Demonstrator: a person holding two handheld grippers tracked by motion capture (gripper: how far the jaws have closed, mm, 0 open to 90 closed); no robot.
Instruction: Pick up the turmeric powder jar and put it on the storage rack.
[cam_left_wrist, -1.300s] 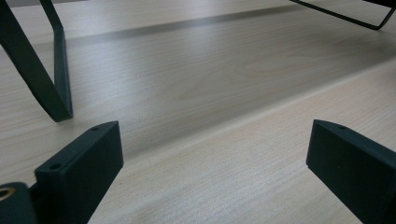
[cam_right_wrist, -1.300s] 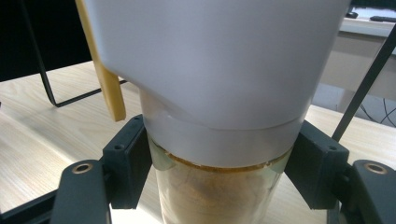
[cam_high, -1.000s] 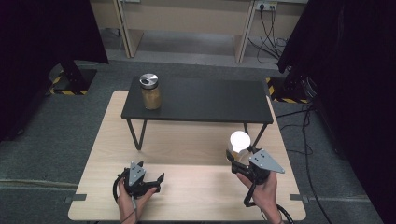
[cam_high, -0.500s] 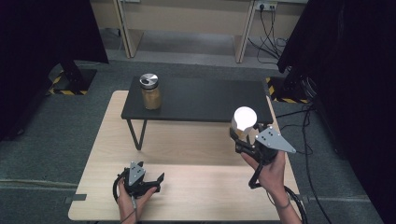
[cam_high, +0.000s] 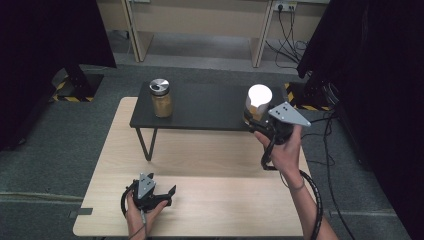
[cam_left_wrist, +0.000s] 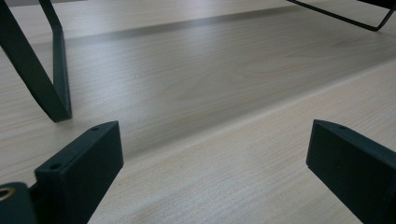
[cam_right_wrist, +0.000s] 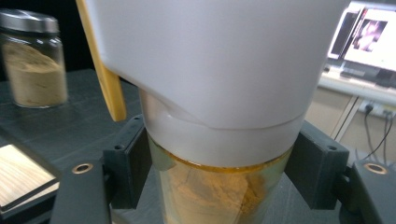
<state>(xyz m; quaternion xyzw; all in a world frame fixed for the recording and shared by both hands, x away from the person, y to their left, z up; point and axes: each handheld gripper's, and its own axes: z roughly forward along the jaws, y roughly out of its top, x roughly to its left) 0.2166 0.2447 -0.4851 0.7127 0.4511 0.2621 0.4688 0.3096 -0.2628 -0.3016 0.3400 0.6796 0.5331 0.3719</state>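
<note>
We gripped the white-lidded jar (cam_high: 258, 102) in right gripper (cam_high: 256, 118) | shelf (cam_high: 200, 107) at 12 o'clock | left gripper (cam_high: 167, 196) wide, idle | risk: slipping from the shallow clamp.

From my seat at the controls, a low shelf (cam_high: 200, 107) stands on the far half of the table (cam_high: 210, 200). On its left end sits a lidded jar of powder (cam_high: 161, 97). At its right end my right gripper (cam_high: 257, 120) holds a second jar with a flip-top cap (cam_high: 258, 102), jaws on either side of it. My left gripper (cam_high: 167, 195) rests on the table's near left part, well in front of the shelf, jaws apart
</note>
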